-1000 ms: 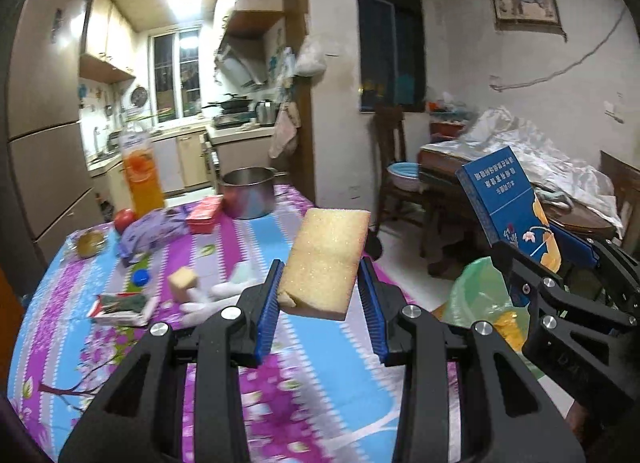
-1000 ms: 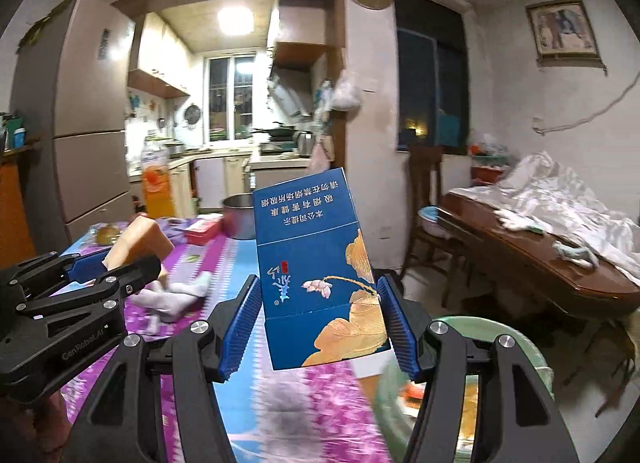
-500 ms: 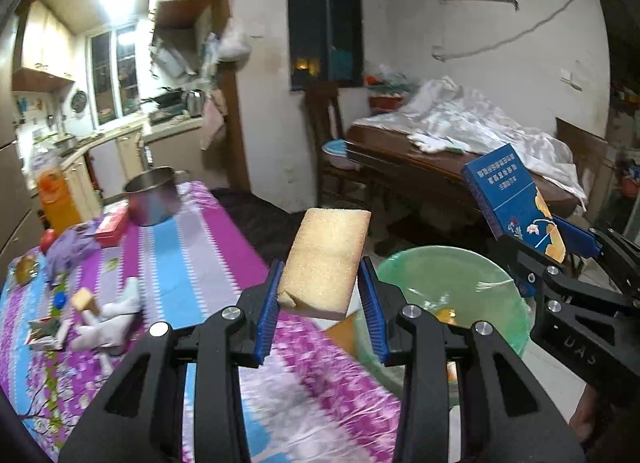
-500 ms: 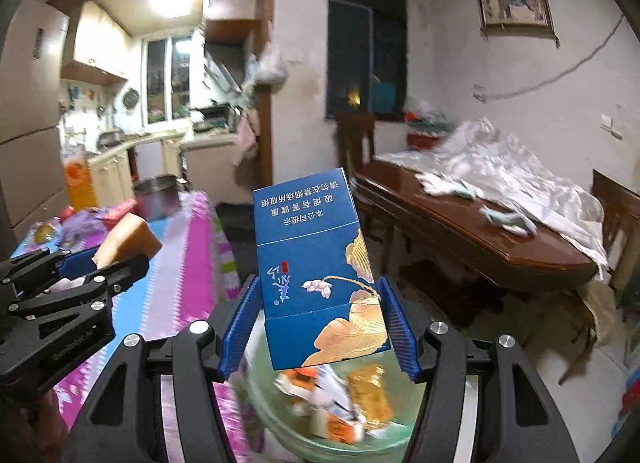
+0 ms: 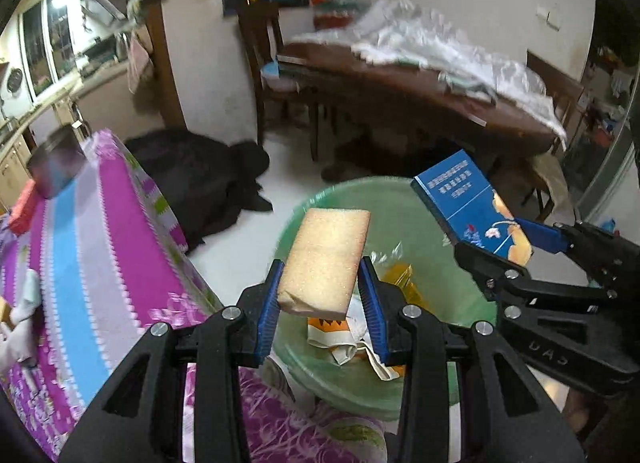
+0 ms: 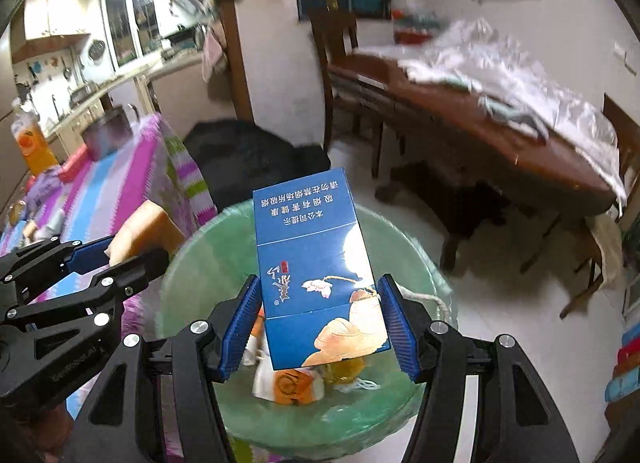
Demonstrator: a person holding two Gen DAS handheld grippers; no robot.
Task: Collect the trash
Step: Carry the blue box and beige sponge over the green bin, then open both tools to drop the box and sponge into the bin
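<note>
Step in hand: drop-off. My left tongs (image 5: 320,295) grip the tan rectangular sponge block (image 5: 326,259); my right tongs (image 6: 318,325) grip the blue printed cardboard carton (image 6: 316,275). Both hang over the green plastic-lined bin (image 6: 192,263), just right of the striped-cloth desk (image 5: 88,231). Wrappers lie inside. Next, I judge: spread both tongs; carton could snag the rim.

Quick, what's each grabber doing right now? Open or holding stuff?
Left gripper: shut on the yellow sponge, above the green trash bin.
Right gripper: shut on the blue box, above the same bin.
</note>
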